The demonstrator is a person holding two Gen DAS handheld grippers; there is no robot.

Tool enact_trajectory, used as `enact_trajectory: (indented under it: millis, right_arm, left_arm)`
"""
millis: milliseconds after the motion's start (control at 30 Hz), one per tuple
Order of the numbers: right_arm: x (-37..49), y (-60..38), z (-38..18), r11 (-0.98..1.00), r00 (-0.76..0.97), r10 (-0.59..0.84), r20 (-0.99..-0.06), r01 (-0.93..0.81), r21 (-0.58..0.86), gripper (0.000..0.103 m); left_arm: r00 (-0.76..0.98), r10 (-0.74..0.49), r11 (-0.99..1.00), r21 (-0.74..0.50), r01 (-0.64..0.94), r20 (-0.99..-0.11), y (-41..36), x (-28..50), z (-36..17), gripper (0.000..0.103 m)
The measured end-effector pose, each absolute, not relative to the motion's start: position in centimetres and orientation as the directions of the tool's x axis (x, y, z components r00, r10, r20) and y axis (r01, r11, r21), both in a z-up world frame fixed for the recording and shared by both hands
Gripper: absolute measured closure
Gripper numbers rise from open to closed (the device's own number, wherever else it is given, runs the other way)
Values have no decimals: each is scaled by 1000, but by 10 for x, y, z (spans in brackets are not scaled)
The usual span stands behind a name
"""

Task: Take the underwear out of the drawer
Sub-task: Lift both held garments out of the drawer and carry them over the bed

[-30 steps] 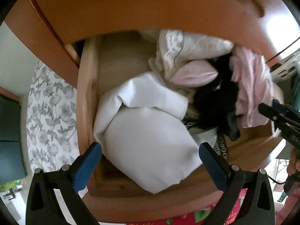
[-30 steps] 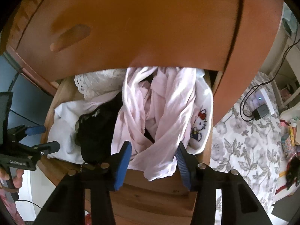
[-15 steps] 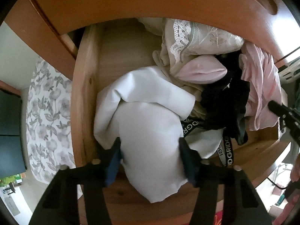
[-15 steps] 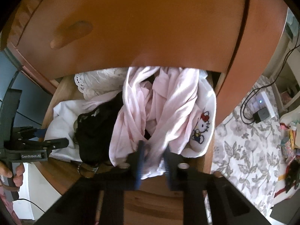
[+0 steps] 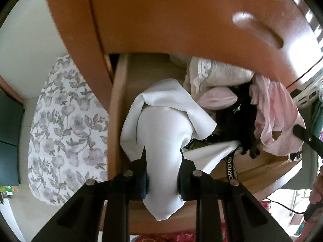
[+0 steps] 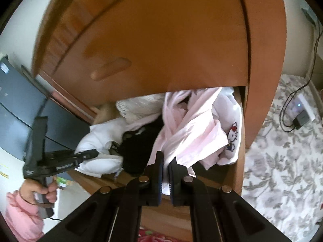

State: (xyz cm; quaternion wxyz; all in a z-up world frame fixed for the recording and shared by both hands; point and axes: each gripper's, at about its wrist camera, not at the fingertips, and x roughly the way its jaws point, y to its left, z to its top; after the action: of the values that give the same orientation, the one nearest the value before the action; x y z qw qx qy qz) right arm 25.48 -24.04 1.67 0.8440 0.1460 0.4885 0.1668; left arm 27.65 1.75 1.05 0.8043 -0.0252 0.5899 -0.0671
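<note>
An open wooden drawer holds a heap of underwear. In the left wrist view my left gripper is shut on a white garment, which bulges up between the blue pads and hangs over the drawer's front edge. In the right wrist view my right gripper is shut on a pale pink garment at the drawer's right end. Between the two lie a black garment with a lettered waistband, a lace-trimmed cream piece and a white piece with a cartoon cat.
The closed drawer front above overhangs the open one. A floral sheet lies on both sides of the chest. A charger and cable rest on it at right. A hand in a pink sleeve holds the left gripper.
Both grippers went from open to shut: the left closed on the white garment, the right on the pink one. Both views have since drawn back and up, with the cloth lifting.
</note>
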Motion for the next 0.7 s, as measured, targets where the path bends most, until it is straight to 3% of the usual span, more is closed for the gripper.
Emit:
enact_trajectory:
  millis: [533, 700]
  right_arm:
    - [209, -247, 86, 760, 550, 618, -561, -237, 605, 99]
    - [194, -234, 119, 742, 577, 639, -509, -287, 606, 99]
  left_arm:
    - [487, -142, 989, -138, 45, -862, 37, 257, 85, 83]
    - [538, -148, 988, -150, 40, -830, 44, 245, 110, 85]
